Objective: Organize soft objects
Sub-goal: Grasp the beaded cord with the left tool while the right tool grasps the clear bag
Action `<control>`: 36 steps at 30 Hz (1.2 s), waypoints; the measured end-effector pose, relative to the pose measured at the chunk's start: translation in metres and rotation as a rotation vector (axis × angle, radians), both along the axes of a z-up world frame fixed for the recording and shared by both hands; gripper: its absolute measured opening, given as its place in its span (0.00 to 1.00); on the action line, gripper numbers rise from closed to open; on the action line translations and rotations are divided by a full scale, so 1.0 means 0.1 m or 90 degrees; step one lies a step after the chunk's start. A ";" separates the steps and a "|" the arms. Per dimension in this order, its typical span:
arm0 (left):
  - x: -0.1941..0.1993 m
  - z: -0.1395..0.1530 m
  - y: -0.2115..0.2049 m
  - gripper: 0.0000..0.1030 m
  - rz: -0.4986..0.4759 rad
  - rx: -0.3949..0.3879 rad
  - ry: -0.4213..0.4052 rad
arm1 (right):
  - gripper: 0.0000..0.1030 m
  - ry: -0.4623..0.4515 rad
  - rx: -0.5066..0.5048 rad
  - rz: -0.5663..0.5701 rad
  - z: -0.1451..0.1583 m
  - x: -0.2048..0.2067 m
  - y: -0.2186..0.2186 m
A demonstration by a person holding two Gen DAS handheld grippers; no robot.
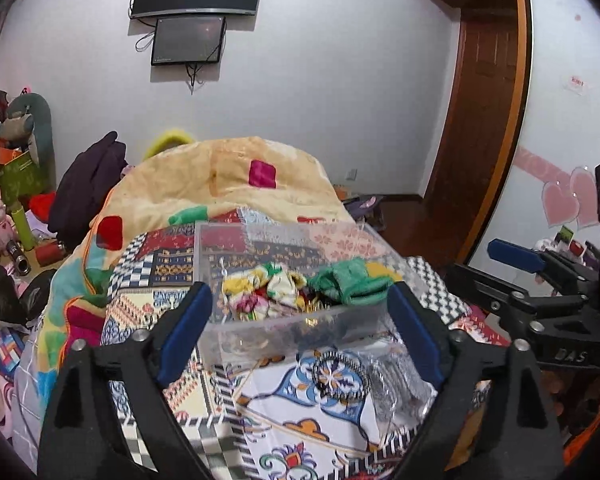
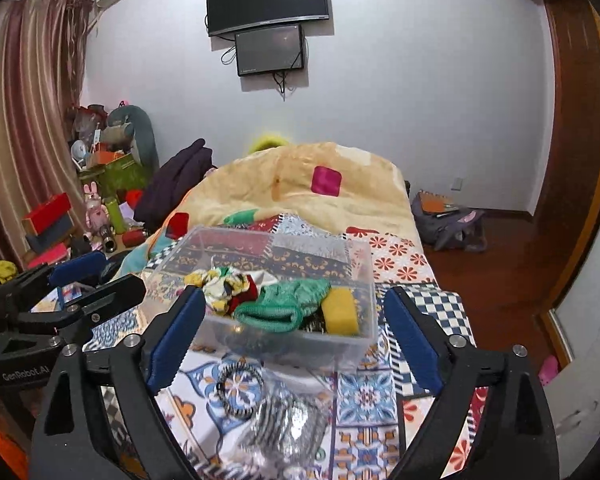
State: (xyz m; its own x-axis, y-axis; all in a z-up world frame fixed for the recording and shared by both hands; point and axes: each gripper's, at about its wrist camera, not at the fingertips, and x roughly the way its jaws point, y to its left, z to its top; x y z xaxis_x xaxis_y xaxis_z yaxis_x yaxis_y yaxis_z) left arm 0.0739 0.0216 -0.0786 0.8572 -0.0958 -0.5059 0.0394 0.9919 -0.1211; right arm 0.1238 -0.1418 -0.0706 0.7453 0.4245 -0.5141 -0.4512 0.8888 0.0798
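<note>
A clear plastic box stands on the patterned bedspread. It holds a green knit piece, a yellow sponge and small floral and yellow cloth pieces. A black hair band and a crinkled clear bag lie on the bedspread in front of the box. My left gripper is open and empty, its fingers either side of the box's near wall. My right gripper is open and empty, just before the box.
A yellow quilt is heaped behind the box. Clutter, boxes and toys fill the floor at left. A purple bag lies on the wooden floor at right. The bed edge drops off at right.
</note>
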 end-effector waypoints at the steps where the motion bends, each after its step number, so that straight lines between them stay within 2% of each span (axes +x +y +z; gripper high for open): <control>1: 0.00 -0.04 -0.03 0.89 -0.002 0.007 0.010 | 0.89 0.008 -0.003 0.002 -0.05 -0.02 -0.01; 12: 0.12 -0.60 -0.22 0.87 -0.005 0.046 0.105 | 0.89 0.110 -0.009 0.005 -0.63 -0.03 -0.12; 14: 0.18 -0.70 -0.24 0.76 -0.008 0.043 0.129 | 0.88 0.126 -0.013 0.010 -0.71 -0.01 -0.12; 17: 0.25 -0.80 -0.25 0.65 -0.003 0.052 0.154 | 0.87 0.144 -0.022 0.014 -0.82 0.00 -0.10; 25: 0.47 -1.02 -0.29 0.43 -0.006 0.048 0.214 | 0.63 0.206 -0.025 0.038 -1.04 0.07 -0.07; 29: 0.58 -1.13 -0.28 0.32 -0.002 0.025 0.245 | 0.55 0.223 -0.015 0.047 -1.08 0.08 -0.08; 33: 0.62 -1.17 -0.33 0.24 -0.004 0.032 0.250 | 0.40 0.229 -0.012 0.054 -1.09 0.08 -0.08; 36: 0.62 -1.17 -0.35 0.11 -0.014 0.037 0.248 | 0.30 0.224 -0.010 0.061 -1.09 0.08 -0.08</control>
State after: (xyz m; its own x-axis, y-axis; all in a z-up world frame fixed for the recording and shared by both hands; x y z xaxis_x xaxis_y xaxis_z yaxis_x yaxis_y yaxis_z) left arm 0.1356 -0.0136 -0.1958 0.5979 -0.0734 -0.7982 0.0229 0.9970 -0.0745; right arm 0.1315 -0.1493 -0.1793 0.4787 0.4742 -0.7389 -0.4804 0.8459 0.2316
